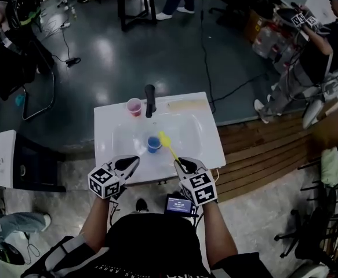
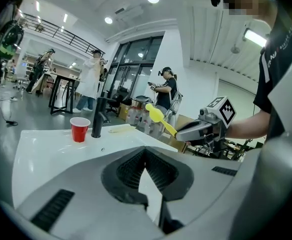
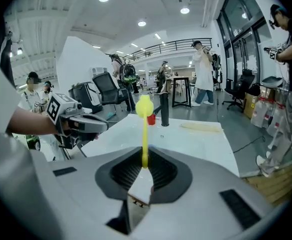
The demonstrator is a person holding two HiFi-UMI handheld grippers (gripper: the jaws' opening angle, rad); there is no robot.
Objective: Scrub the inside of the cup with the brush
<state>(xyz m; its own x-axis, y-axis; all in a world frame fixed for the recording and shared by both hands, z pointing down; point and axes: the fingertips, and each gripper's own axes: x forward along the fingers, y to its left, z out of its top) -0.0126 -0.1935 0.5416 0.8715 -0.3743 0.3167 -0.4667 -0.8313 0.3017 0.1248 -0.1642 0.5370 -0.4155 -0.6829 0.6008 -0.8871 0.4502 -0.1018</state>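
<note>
- Right gripper (image 3: 143,165): jaws closed on the lower end of the yellow brush (image 3: 144,129), handle pinched between the ribbed pads, rounded brush head up and away from the jaws.
- Left gripper (image 2: 147,160): jaws shut together, nothing between them, held low at the near edge of the bench.
- From the head view: both grippers side by side at the near rim, tips angled inward toward each other, brush slanting up-left from the right one over the basin (image 1: 187,133).
- Brush head just beside the right rim of the blue cup (image 1: 153,144); contact with the cup not clear from any view.
- Blue cup upright in the basin, mouth open upward, in front of the black tap (image 1: 150,100).
- Red cup (image 1: 134,106) upright on the far rim of the white bench (image 1: 210,150), just left of the tap.
- Pale yellowish flat pad (image 1: 187,104) on the same far rim, right of the tap.
- Beyond the bench: dark glossy floor, cables, chairs, several people standing farther back.
</note>
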